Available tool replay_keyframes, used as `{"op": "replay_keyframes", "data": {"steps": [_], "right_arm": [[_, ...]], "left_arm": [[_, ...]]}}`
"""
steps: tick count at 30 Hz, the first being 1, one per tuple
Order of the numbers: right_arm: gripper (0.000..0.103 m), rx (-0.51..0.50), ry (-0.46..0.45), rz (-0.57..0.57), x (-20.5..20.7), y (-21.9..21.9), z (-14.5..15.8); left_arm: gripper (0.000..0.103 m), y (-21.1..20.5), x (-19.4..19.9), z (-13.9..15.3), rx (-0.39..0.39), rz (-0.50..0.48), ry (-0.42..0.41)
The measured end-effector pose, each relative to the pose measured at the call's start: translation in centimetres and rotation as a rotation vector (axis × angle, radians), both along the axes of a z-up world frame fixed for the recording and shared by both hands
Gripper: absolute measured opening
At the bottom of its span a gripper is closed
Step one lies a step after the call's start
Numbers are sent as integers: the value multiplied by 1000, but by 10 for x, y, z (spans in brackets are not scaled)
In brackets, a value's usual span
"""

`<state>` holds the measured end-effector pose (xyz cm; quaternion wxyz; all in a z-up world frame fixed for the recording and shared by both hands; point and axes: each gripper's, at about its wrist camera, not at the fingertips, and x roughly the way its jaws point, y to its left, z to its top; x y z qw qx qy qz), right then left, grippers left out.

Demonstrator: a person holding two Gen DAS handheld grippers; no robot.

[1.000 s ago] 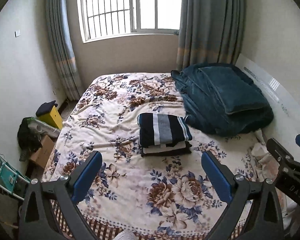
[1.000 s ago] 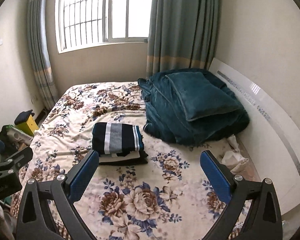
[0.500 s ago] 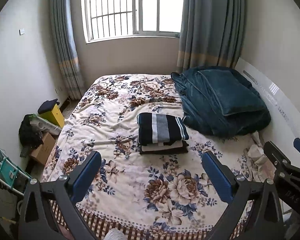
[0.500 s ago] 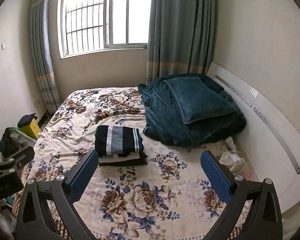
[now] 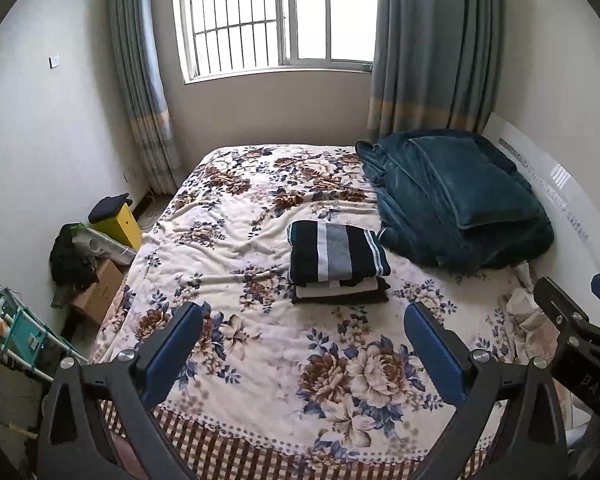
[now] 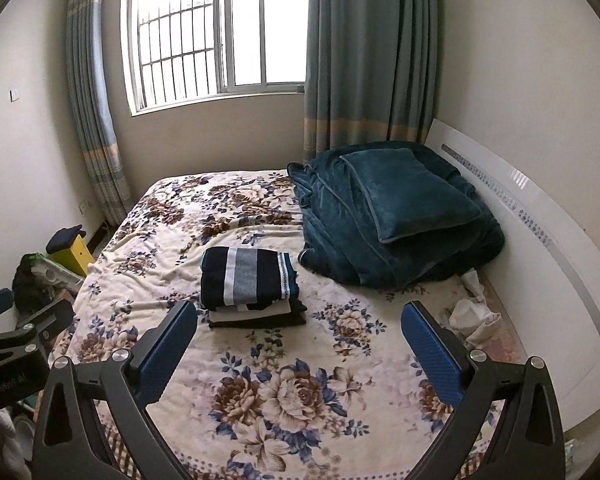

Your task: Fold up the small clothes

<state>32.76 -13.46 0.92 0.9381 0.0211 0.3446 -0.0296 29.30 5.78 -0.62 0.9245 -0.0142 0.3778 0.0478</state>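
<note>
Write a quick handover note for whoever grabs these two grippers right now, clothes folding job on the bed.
Left gripper: open, holding nothing, above the near end of the bed.
Right gripper: open, holding nothing, alongside.
Folded stack: striped dark top uppermost, a light and a dark piece under it, mid-bed beside the teal blanket.
Done: that stack looks finished.
Left: possibly the crumpled light cloth by the headboard; unclear whether it is clothing.

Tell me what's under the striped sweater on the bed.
Under the striped sweater lie a folded cream garment and a dark one on the floral blanket. Only their edges show.
</note>
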Motion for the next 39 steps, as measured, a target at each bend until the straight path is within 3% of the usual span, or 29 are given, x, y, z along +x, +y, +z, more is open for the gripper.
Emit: {"op": "replay_keyframes", "data": {"steps": [39], "right_arm": [[103, 11, 18, 36, 5, 5, -14]], "left_arm": [[103, -1, -6, -6, 7, 44, 6]]}}
